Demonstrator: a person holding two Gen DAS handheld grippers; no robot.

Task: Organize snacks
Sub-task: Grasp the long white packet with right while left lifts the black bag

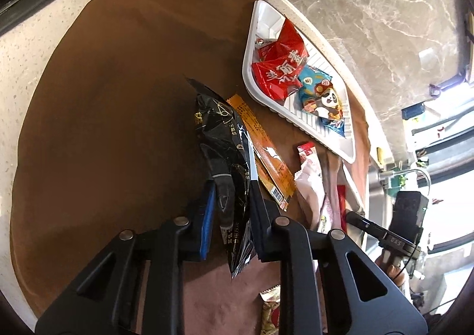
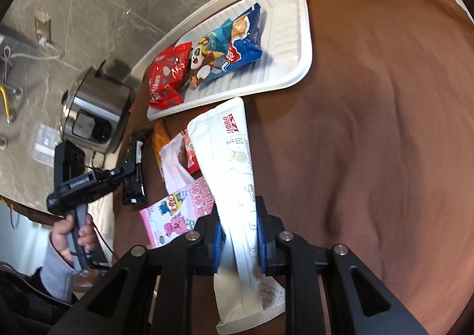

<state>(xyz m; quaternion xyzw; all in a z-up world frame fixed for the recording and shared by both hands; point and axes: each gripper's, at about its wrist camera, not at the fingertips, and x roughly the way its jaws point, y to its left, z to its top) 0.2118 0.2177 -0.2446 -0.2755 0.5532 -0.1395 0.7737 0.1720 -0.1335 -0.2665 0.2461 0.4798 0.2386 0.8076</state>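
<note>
My left gripper [image 1: 232,187] is shut on a black snack packet [image 1: 222,133] and holds it above the brown cloth [image 1: 118,98]. My right gripper [image 2: 238,224] is shut on a long white snack packet [image 2: 234,163] that points toward the white tray [image 2: 290,47]. The tray [image 1: 257,30] holds red packets [image 1: 281,68] and a blue panda packet [image 1: 321,95]; they also show in the right wrist view as a red packet [image 2: 167,77] and the panda packet [image 2: 207,59]. The black packet and left gripper show in the right wrist view [image 2: 136,169].
Loose on the cloth lie an orange stick packet [image 1: 263,151], a pale pink packet [image 1: 311,181], a pink cartoon packet [image 2: 174,216] and a small packet [image 1: 271,311]. A steel rice cooker [image 2: 94,110] stands at the cloth's left. A marble wall lies behind the counter edge.
</note>
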